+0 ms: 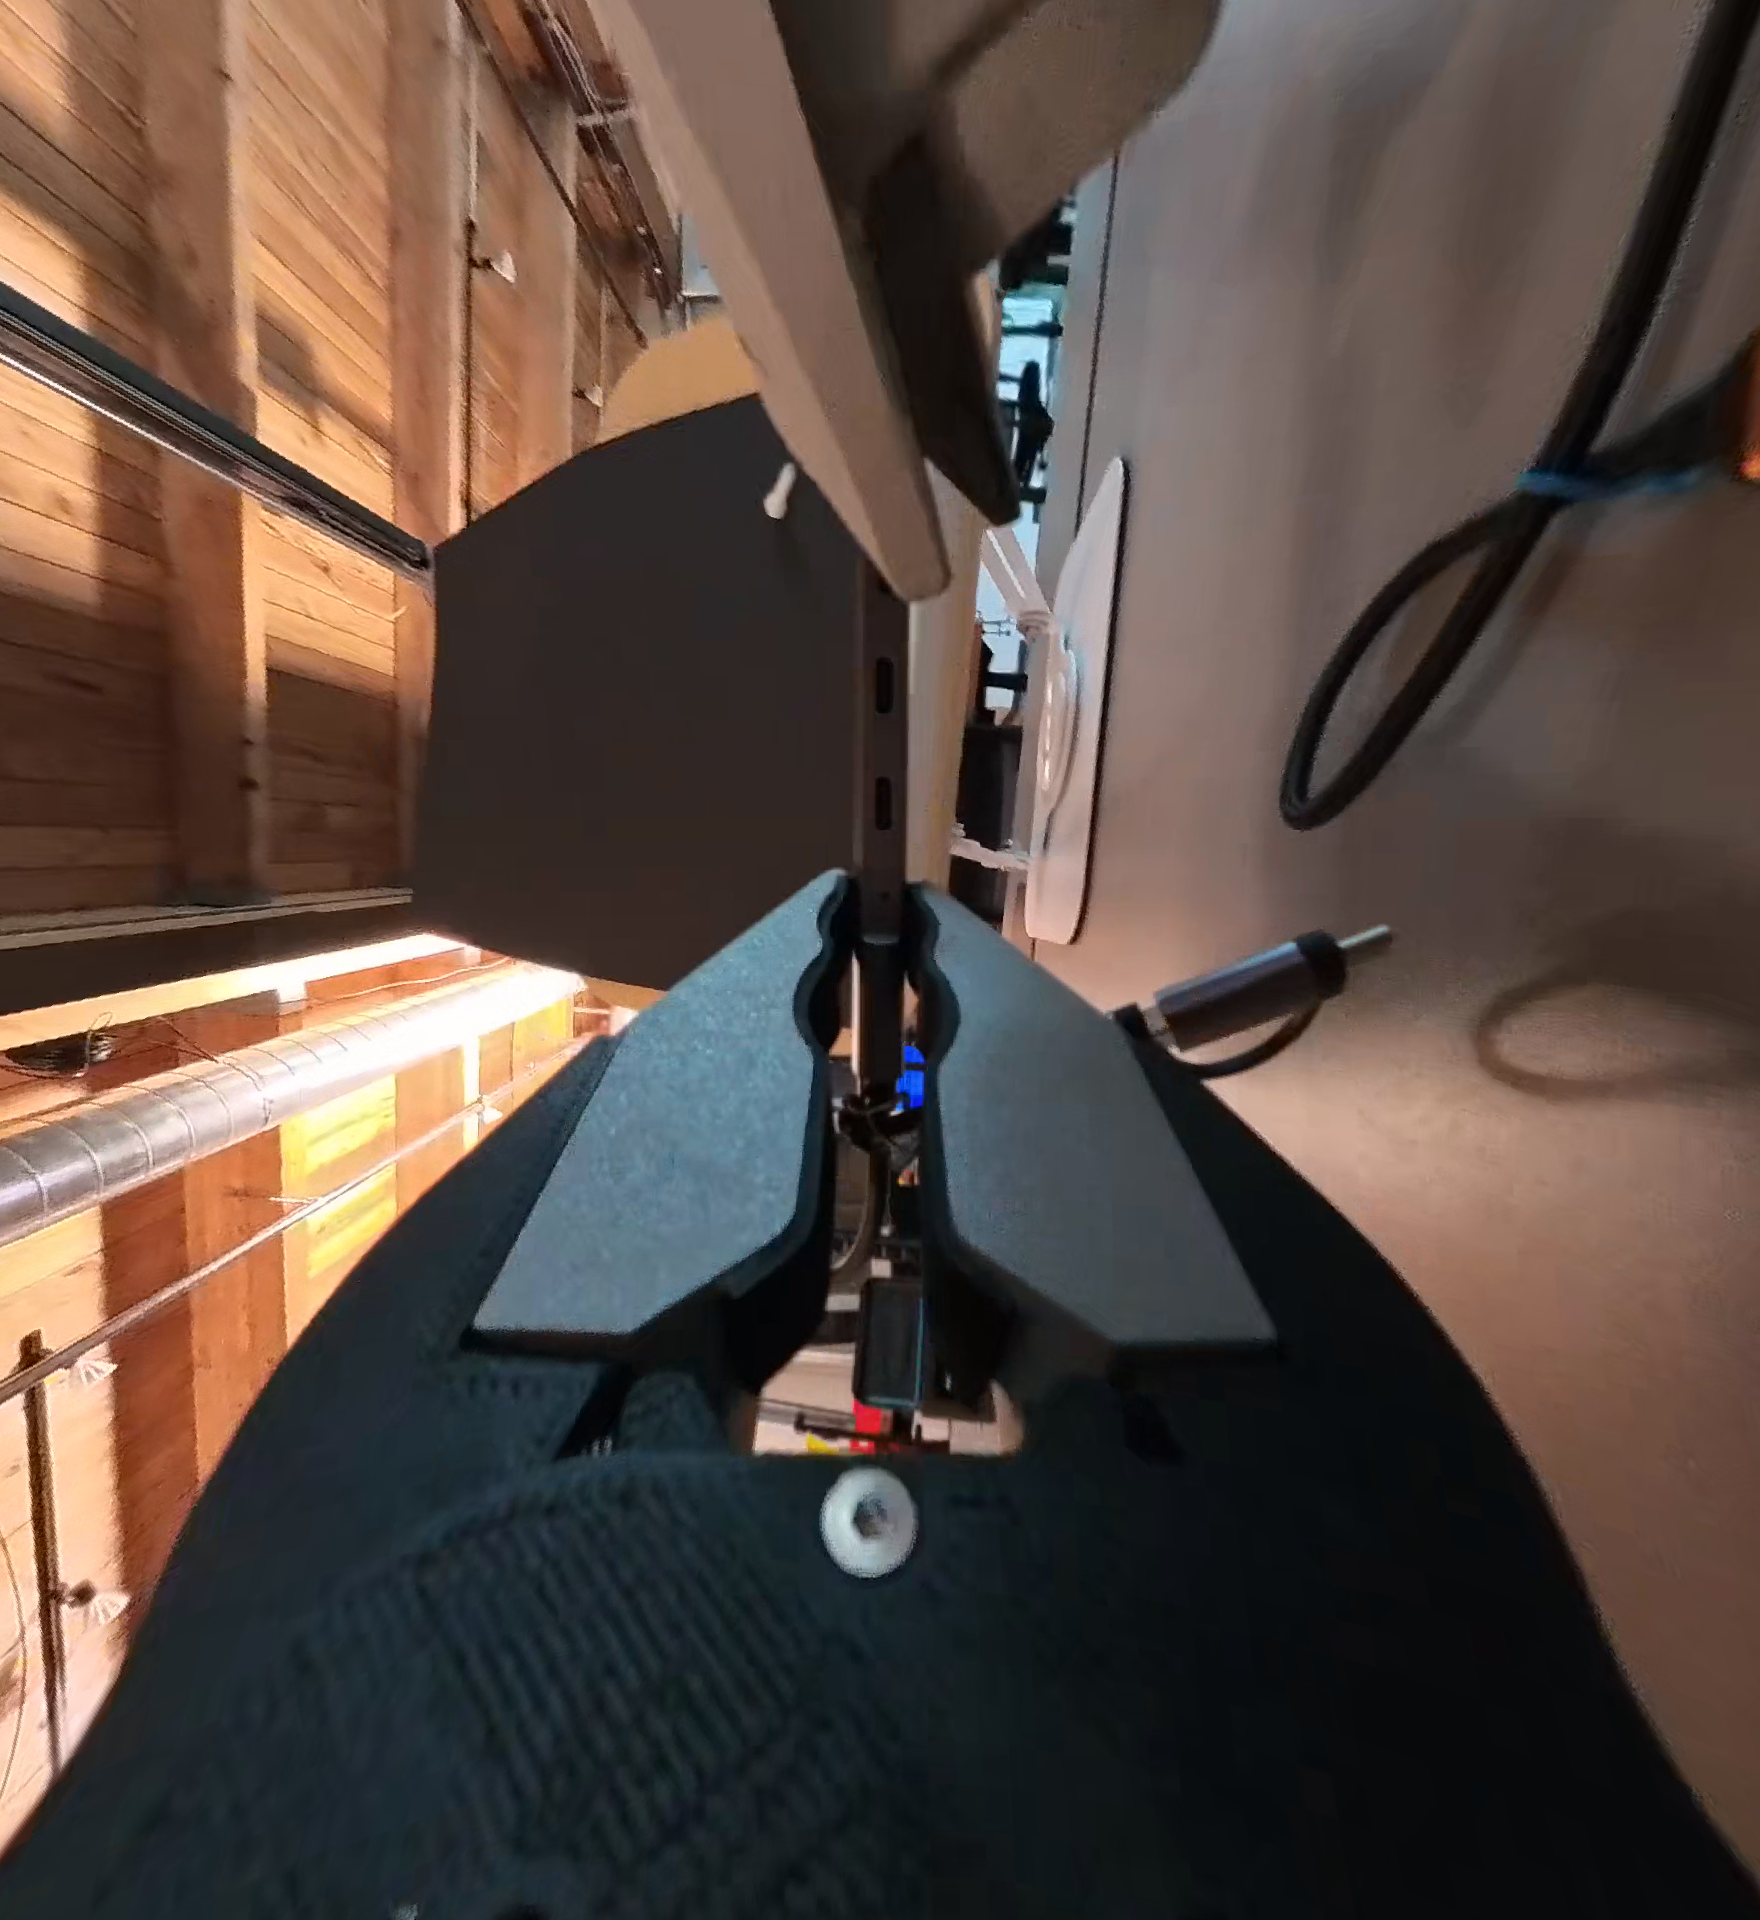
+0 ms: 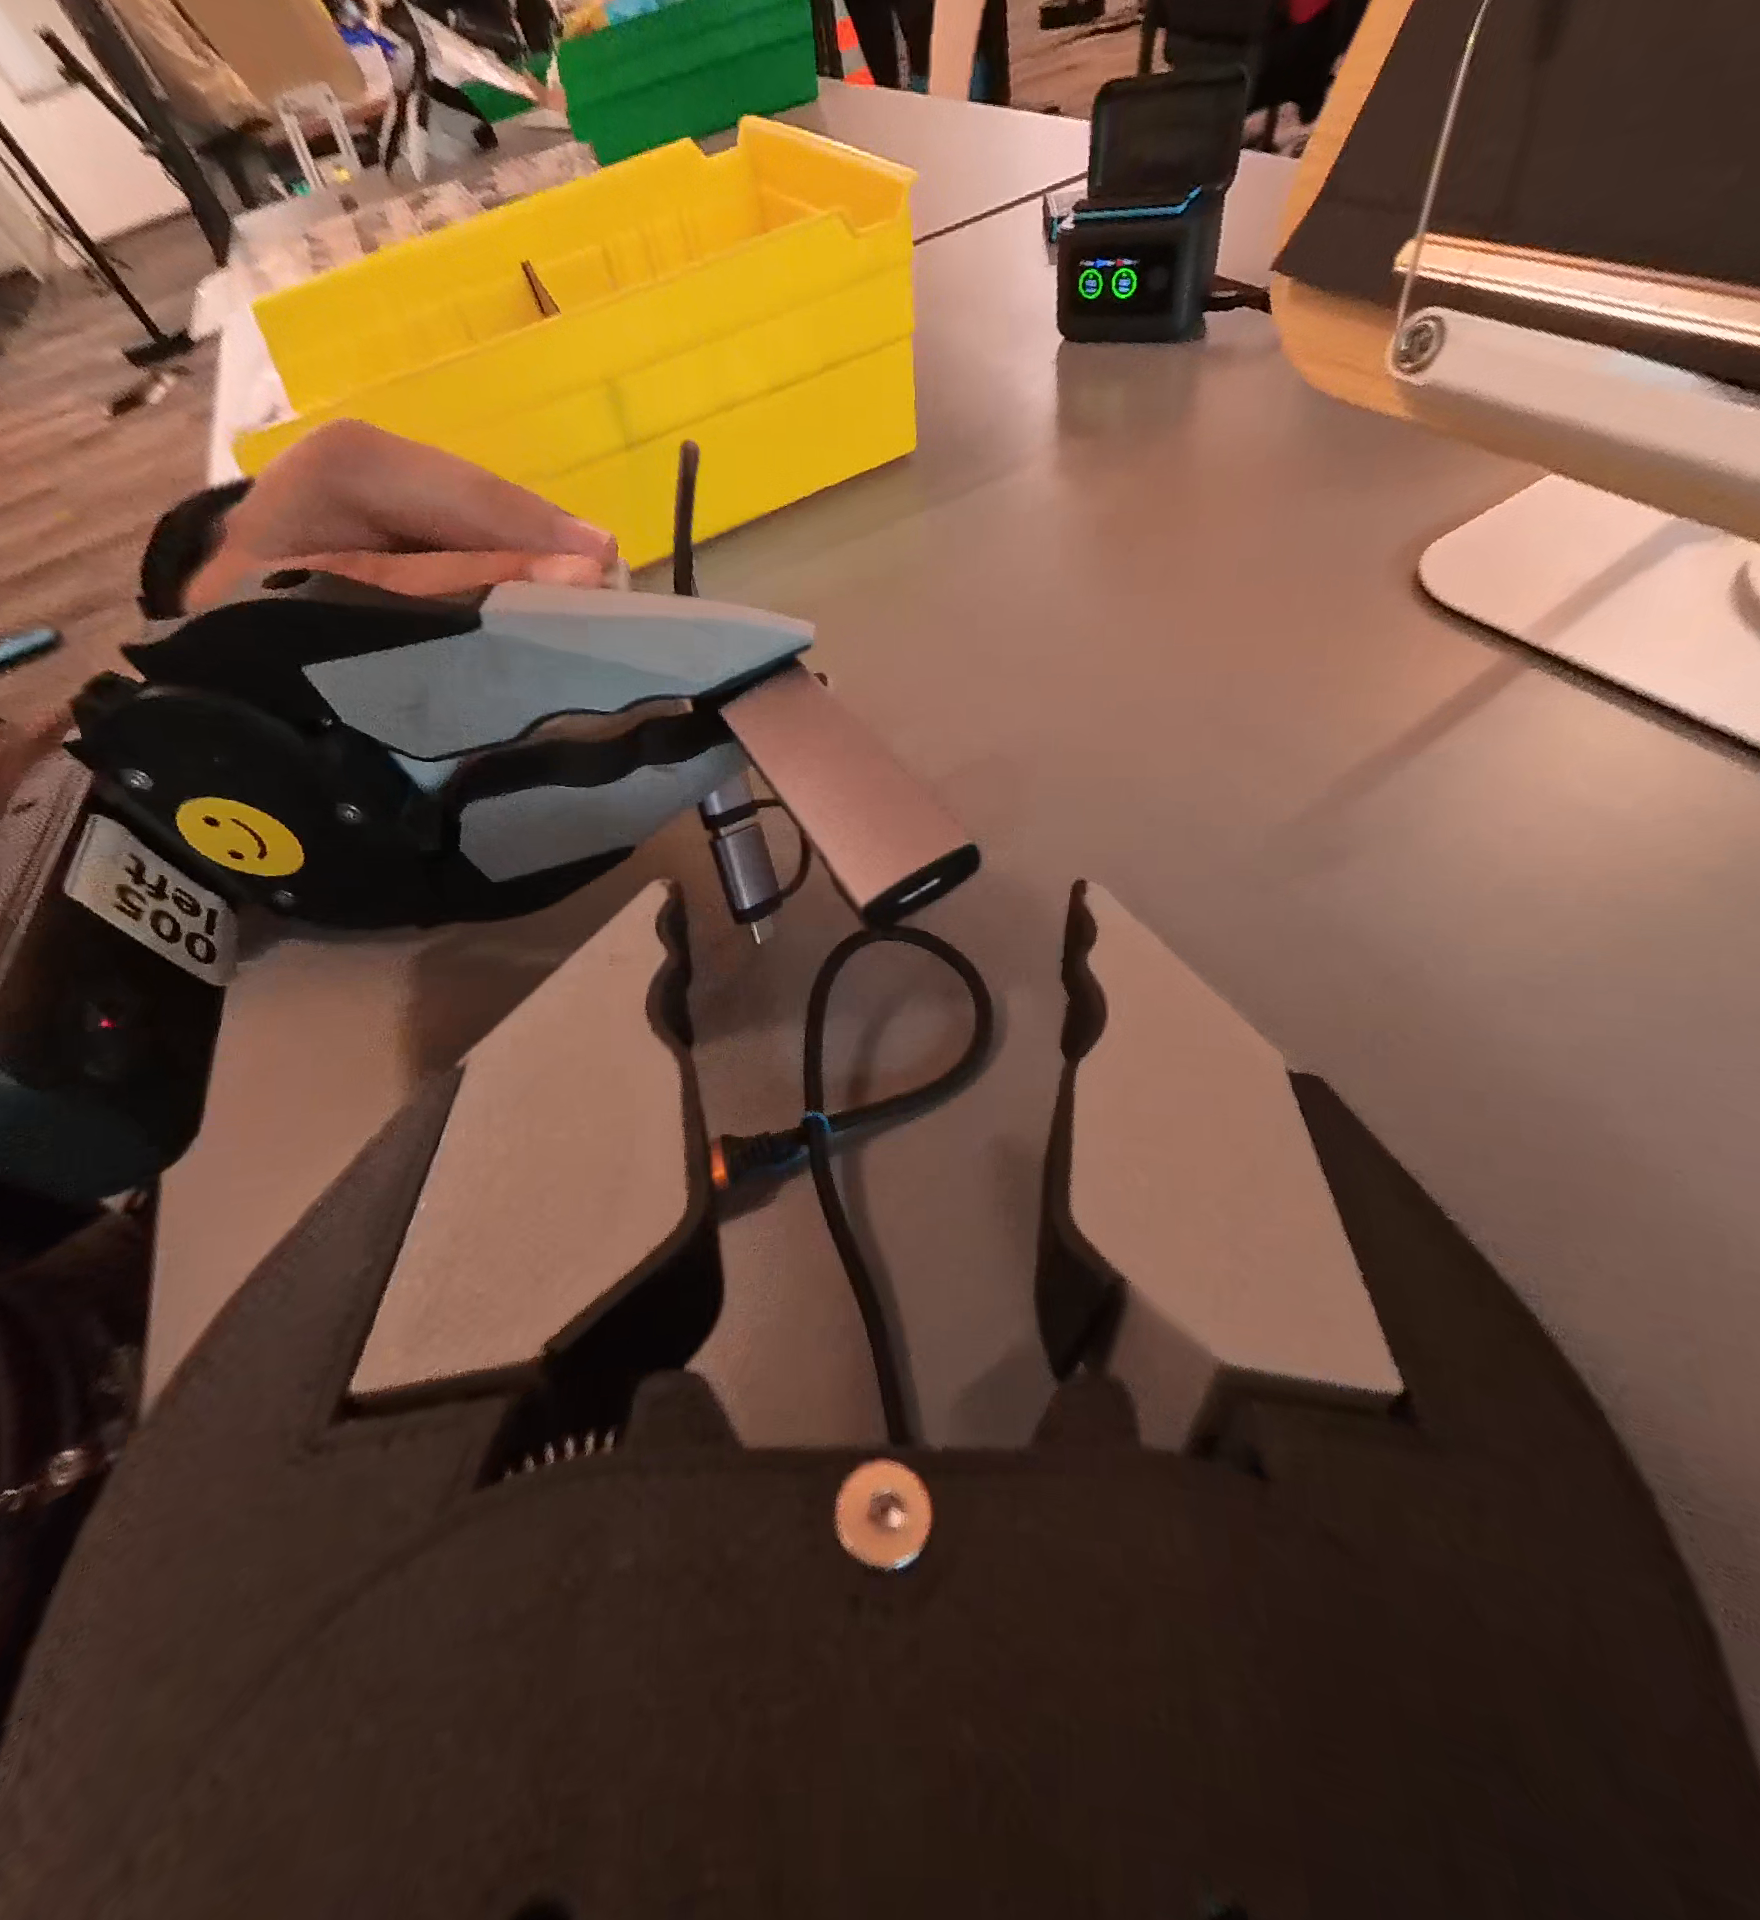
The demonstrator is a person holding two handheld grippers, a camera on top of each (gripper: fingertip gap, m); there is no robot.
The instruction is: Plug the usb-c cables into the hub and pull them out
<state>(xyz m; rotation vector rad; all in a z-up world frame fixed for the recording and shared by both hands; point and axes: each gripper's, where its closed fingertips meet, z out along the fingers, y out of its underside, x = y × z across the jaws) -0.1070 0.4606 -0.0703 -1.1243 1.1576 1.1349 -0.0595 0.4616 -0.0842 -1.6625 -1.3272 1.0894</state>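
Note:
My left gripper (image 1: 878,914) is shut on one end of a slim grey hub (image 1: 881,727), seen edge-on with two ports along its side. In the right wrist view the left gripper (image 2: 720,717) holds the hub (image 2: 845,790) just above the table, free end toward my right gripper. A grey plug (image 2: 741,862) with a short black lead sits below the hub; it also shows in the left wrist view (image 1: 1260,987). My right gripper (image 2: 876,935) is open and empty over a looped black cable (image 2: 897,997) with an orange-tipped plug (image 2: 751,1151). The cable also shows in the left wrist view (image 1: 1375,665).
A yellow bin (image 2: 585,343) stands on the grey table (image 2: 1271,831) behind the left gripper, a green bin (image 2: 689,73) farther back. A black device with a lit screen (image 2: 1130,270) stands at the back. A monitor stand's white base (image 2: 1624,623) is at the right.

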